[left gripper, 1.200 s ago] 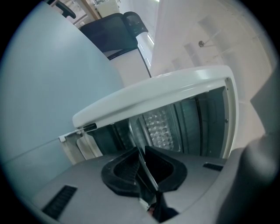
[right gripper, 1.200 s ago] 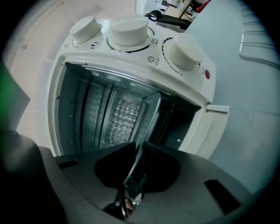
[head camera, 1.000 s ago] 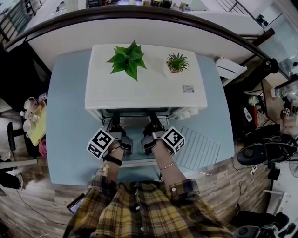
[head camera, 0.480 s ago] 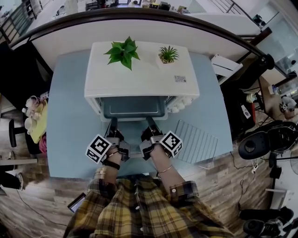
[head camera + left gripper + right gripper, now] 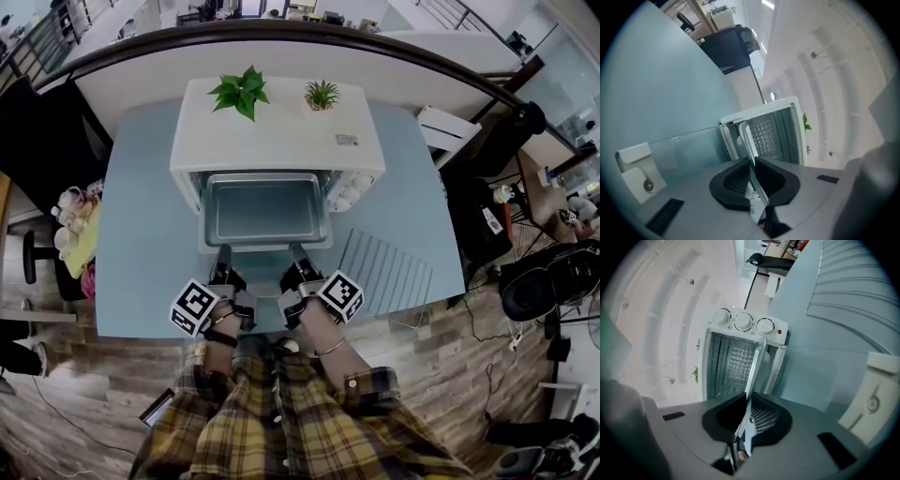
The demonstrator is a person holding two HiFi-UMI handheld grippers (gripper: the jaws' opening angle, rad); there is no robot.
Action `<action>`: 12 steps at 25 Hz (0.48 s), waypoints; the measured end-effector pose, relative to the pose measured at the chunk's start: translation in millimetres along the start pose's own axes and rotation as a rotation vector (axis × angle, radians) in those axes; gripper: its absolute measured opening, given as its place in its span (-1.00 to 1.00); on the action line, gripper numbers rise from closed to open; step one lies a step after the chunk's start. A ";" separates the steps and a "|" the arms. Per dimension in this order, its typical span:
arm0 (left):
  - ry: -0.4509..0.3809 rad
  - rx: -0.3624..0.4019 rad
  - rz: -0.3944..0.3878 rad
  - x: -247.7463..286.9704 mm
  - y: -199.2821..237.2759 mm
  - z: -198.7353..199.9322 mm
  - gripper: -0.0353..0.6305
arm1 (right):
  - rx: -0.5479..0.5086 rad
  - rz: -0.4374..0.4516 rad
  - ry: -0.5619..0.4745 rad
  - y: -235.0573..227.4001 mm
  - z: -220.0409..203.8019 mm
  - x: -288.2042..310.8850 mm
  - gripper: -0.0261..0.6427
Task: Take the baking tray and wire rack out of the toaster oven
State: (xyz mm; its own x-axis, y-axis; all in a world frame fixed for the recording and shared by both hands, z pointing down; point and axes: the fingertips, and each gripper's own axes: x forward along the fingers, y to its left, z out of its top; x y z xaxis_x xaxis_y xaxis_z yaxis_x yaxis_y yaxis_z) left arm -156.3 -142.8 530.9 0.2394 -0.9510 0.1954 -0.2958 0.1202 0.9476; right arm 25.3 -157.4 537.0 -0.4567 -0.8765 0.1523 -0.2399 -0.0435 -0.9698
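1. A white toaster oven (image 5: 277, 141) stands in the middle of a light blue table (image 5: 141, 244), with its mouth open toward the person.
2. The baking tray (image 5: 265, 211) sticks out of that mouth toward the near edge of the table. It is level and empty, and its far edge is at the opening.
3. The left gripper (image 5: 222, 255) is clamped on the left part of the tray's near rim. In the left gripper view its dark pads (image 5: 733, 180) press together on the thin metal edge.
4. The right gripper (image 5: 295, 253) is clamped on the right part of the same rim. In the right gripper view the rim runs edge-on between its closed jaws, away toward the oven.
5. The wire rack (image 5: 386, 274) lies flat on the table, outside the oven and to the right of the tray, near the right gripper but apart from it.
6. Three round control knobs (image 5: 743, 322) sit in a row on the right of the oven's front.
7. Two potted plants stand on the oven's roof: a broad-leafed plant (image 5: 240, 91) to the left and a small spiky plant (image 5: 322, 94) to the right.
8. The person's plaid sleeves (image 5: 361, 384) reach in from the near edge.
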 end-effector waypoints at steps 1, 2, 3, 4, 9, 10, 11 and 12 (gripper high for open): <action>-0.005 0.002 -0.004 -5.8 -0.7 -2.0 -0.80 | 0.001 0.005 0.004 0.8 -1.9 -5.5 -0.81; -0.009 0.003 -0.006 -11.7 -1.0 -4.6 -0.80 | 0.000 0.010 0.007 1.3 -3.8 -11.2 -0.81; -0.013 0.001 -0.007 -17.8 -1.0 -7.5 -0.80 | -0.002 0.016 0.009 2.0 -5.5 -17.2 -0.81; -0.018 -0.002 -0.008 -23.8 -1.0 -10.5 -0.81 | -0.006 0.022 0.010 2.9 -7.0 -23.2 -0.82; -0.052 0.034 -0.028 -51.5 -12.7 -21.2 -0.81 | -0.026 0.067 0.020 10.6 -11.3 -49.5 -0.82; -0.058 0.044 -0.037 -56.2 -16.6 -23.1 -0.81 | -0.034 0.080 0.021 13.8 -11.0 -54.3 -0.82; -0.065 0.053 -0.044 -60.9 -20.2 -24.7 -0.81 | -0.043 0.093 0.024 16.8 -11.0 -59.0 -0.82; -0.073 0.061 -0.050 -65.8 -23.4 -26.1 -0.81 | -0.051 0.104 0.027 19.5 -11.4 -63.5 -0.82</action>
State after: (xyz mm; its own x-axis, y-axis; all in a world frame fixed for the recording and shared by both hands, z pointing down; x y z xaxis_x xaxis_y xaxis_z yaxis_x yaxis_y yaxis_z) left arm -141.1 -75.6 502.4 0.1882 -0.9738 0.1275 -0.3413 0.0569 0.9382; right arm 39.8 -97.1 510.6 -0.5045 -0.8616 0.0567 -0.2328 0.0724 -0.9698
